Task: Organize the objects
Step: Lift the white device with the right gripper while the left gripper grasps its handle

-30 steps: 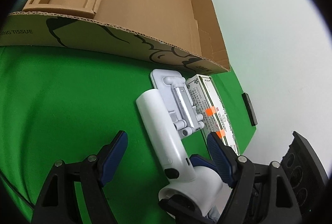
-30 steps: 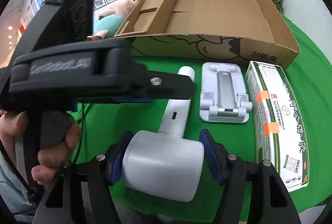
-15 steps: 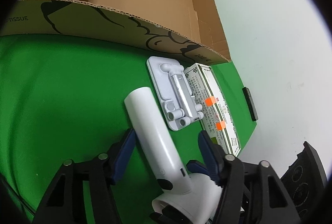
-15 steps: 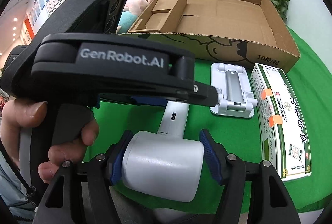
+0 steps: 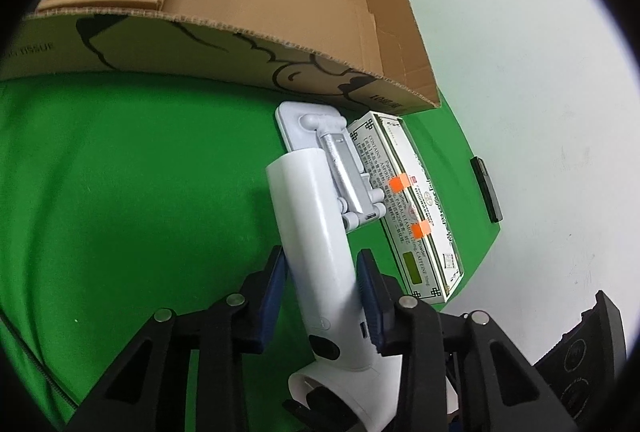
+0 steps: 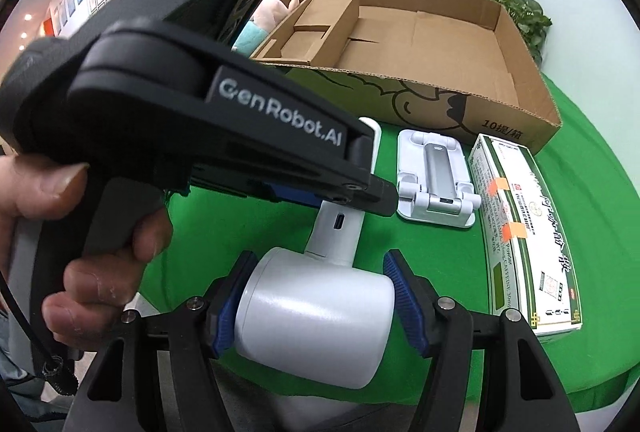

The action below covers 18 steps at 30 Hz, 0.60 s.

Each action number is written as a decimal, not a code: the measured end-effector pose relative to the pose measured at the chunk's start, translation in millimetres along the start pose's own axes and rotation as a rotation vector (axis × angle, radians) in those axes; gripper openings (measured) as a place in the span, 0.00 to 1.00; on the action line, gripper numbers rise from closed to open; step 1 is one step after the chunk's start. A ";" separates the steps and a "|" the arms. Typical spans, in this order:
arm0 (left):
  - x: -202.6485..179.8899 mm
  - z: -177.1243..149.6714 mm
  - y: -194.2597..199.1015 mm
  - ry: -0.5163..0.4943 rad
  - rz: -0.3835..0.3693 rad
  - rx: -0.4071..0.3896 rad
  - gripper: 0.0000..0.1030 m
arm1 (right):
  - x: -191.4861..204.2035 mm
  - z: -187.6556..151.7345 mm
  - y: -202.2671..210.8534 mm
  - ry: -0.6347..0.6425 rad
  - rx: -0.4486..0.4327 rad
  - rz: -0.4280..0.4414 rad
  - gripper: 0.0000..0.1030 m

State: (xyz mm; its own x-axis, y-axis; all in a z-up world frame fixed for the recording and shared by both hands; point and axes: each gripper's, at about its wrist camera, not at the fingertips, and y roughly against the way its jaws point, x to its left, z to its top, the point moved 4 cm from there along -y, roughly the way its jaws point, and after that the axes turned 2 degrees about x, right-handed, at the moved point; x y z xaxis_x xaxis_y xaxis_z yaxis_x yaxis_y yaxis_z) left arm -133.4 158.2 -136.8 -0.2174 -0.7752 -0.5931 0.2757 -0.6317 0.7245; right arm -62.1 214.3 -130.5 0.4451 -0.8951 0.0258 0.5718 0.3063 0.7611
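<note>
A white hair dryer [image 5: 316, 224] lies tilted over the green cloth, its handle toward the cardboard box. My left gripper [image 5: 322, 288] is closing on that handle, and both blue pads touch its sides. In the right wrist view, my right gripper [image 6: 320, 304] is shut on the dryer's round head [image 6: 316, 316]. There the left gripper's black finger [image 6: 360, 188] crosses the handle, and a hand grips its body at the left.
A white folding phone stand [image 6: 434, 172] and a green-and-white medicine box [image 6: 524, 232] lie right of the dryer. The open cardboard box [image 6: 440, 108] stands behind them. A plush toy [image 6: 260, 28] sits beyond its left end. A black slab [image 5: 486, 188] lies at the cloth's right edge.
The left jaws have narrowed from wide apart to touching the dryer's handle. The left gripper has come forward over the handle in the right wrist view. The right gripper kept its hold on the head.
</note>
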 end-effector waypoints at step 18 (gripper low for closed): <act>-51.2 58.9 58.4 -0.176 0.066 -0.184 0.29 | -12.4 56.5 14.4 -0.066 -0.132 0.029 0.52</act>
State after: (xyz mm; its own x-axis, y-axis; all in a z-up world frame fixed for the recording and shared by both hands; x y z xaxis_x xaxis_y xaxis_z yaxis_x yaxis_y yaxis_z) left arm -161.3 160.7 -43.5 -0.3487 -0.8140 -0.4646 0.4573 -0.5805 0.6737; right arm -98.3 211.6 -83.2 0.4189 -0.9034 0.0919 0.6469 0.3679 0.6679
